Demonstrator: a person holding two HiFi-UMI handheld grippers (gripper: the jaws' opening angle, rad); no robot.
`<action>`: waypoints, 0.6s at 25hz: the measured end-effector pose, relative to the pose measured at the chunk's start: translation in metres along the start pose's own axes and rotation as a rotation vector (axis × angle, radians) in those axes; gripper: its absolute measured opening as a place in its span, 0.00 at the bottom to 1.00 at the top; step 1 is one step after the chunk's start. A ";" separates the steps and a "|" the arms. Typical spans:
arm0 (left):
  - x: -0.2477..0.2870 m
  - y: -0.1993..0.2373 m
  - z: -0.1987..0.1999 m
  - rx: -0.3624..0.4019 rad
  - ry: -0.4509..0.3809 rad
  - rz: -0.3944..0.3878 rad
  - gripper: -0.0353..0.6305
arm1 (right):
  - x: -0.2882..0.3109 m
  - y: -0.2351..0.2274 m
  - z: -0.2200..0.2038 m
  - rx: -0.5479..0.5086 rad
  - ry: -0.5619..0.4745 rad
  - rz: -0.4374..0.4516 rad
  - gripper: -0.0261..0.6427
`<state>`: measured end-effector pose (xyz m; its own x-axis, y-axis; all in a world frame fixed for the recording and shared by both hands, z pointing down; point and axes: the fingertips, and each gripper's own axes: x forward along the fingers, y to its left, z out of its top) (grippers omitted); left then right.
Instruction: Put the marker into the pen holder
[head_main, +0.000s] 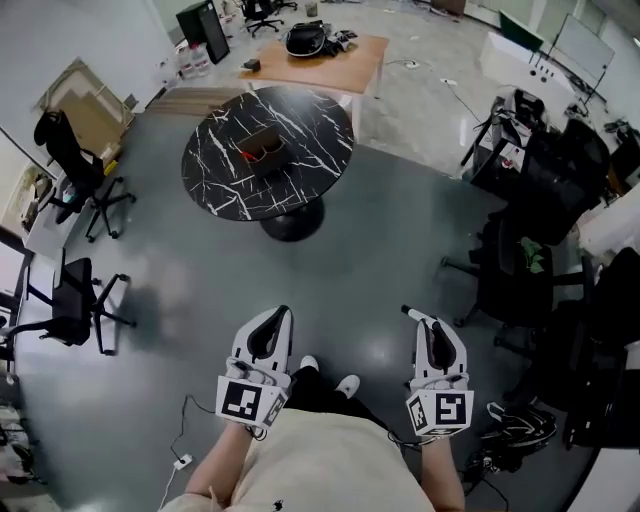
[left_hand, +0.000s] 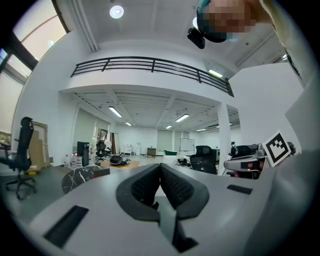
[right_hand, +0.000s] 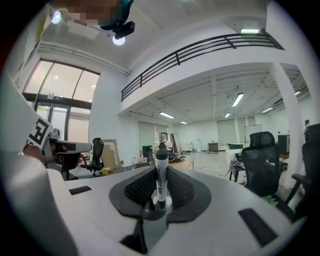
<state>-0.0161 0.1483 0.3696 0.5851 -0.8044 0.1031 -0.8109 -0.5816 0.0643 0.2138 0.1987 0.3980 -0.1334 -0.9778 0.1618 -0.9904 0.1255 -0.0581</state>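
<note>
My right gripper (head_main: 421, 318) is held close to my body, shut on a white marker with a black cap (right_hand: 160, 176). The marker stands upright between the pads, and its cap pokes out past the tips. My left gripper (head_main: 281, 316) is level with it on the left, its jaws pressed together on nothing (left_hand: 160, 165). The brown pen holder (head_main: 262, 149) stands on a round black marble table (head_main: 215, 185) far ahead across the grey floor. That table also shows small at the left of the left gripper view (left_hand: 80, 177).
Two black office chairs (head_main: 72, 168) (head_main: 70, 302) stand at the left. More chairs and desks (head_main: 525, 265) crowd the right side. A wooden table (head_main: 325, 62) with gear sits behind the marble one. A cable with a plug (head_main: 181, 461) lies by my left foot.
</note>
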 end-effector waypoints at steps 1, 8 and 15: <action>0.000 0.007 -0.001 -0.007 -0.001 0.020 0.07 | 0.008 0.005 0.002 -0.006 -0.001 0.022 0.16; 0.034 0.053 -0.005 -0.040 -0.016 0.080 0.07 | 0.067 0.019 0.003 -0.029 0.037 0.084 0.16; 0.111 0.119 0.006 -0.069 -0.037 0.048 0.07 | 0.164 0.024 0.014 -0.041 0.092 0.064 0.16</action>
<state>-0.0477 -0.0115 0.3830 0.5445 -0.8357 0.0716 -0.8359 -0.5336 0.1290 0.1690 0.0389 0.4093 -0.1977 -0.9482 0.2485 -0.9801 0.1963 -0.0310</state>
